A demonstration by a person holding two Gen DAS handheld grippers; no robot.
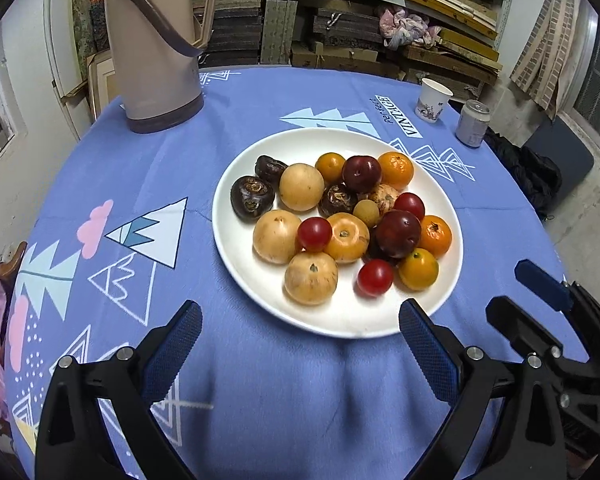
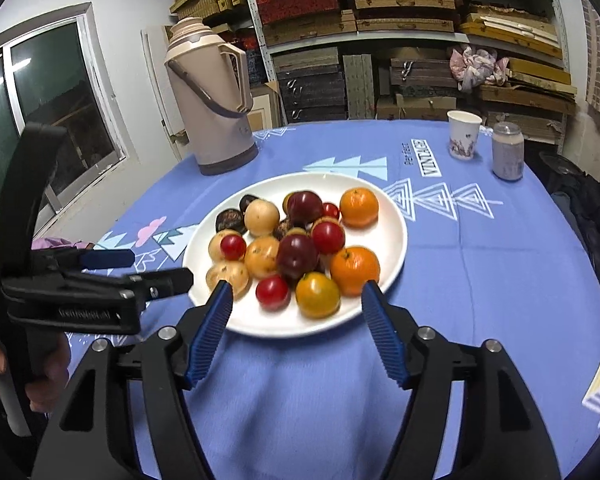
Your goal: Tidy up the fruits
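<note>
A white plate (image 1: 340, 320) sits mid-table on the blue cloth, piled with several fruits. They include oranges (image 1: 396, 170), red cherry tomatoes (image 1: 375, 277), dark plums (image 1: 398, 233), beige round fruits (image 1: 311, 278) and dark brown water chestnuts (image 1: 252, 199). My left gripper (image 1: 300, 312) is open wide just short of the plate's near rim, with nothing held. My right gripper (image 2: 297, 288) is also open at the near rim of the plate (image 2: 300, 326), nothing gripped. Each gripper shows in the other's view: the right gripper (image 1: 528, 300) at the right edge, the left gripper (image 2: 140, 270) at the left.
A tall beige thermos jug (image 1: 156, 48) stands at the table's back left. A paper cup (image 1: 432, 100) and a small can (image 1: 473, 124) stand at the back right. Shelves of boxes line the wall behind. A person's hand (image 2: 40, 376) holds the left gripper's handle.
</note>
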